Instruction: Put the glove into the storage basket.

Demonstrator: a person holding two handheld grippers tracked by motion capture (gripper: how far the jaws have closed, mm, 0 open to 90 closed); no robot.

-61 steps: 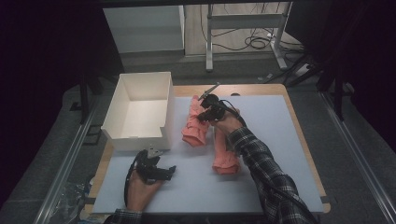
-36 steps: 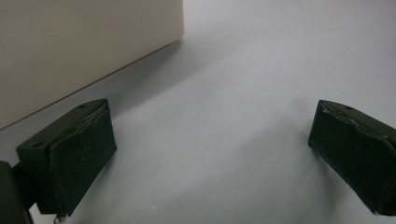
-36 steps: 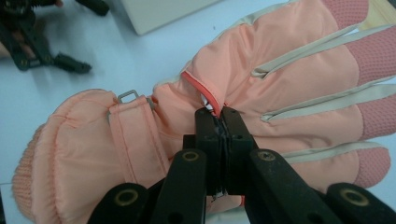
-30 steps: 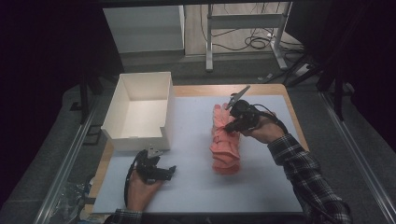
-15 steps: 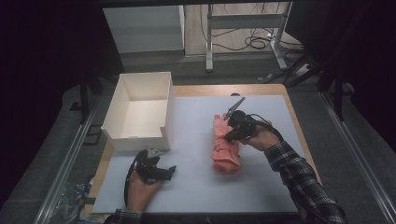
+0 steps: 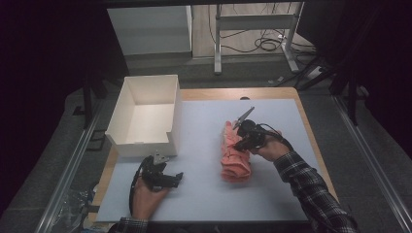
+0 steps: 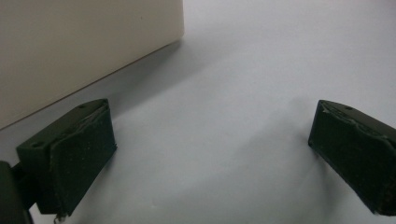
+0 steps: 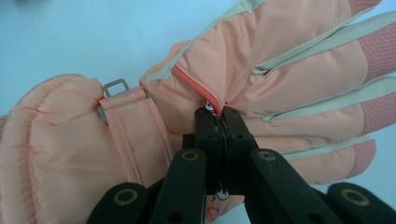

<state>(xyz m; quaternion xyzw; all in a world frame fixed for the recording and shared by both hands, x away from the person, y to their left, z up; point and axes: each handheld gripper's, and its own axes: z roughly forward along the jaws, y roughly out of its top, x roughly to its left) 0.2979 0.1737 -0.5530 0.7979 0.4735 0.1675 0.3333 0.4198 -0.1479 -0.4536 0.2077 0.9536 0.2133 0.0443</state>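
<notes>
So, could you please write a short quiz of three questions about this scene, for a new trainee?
1. True or false: the right gripper has its jaws closed on the peach glove.
2. What stands on the table left of the glove?
A. a white box
B. a metal bowl
C. a stack of plates
3. Fill in the missing word: the left gripper has its jaws ____, with nothing between them.

Key
1. True. The jaws are pinched together at the zipper edge of the glove.
2. A. The white box is open at the top.
3. Open. The pads stand far apart above the bare table.
</notes>
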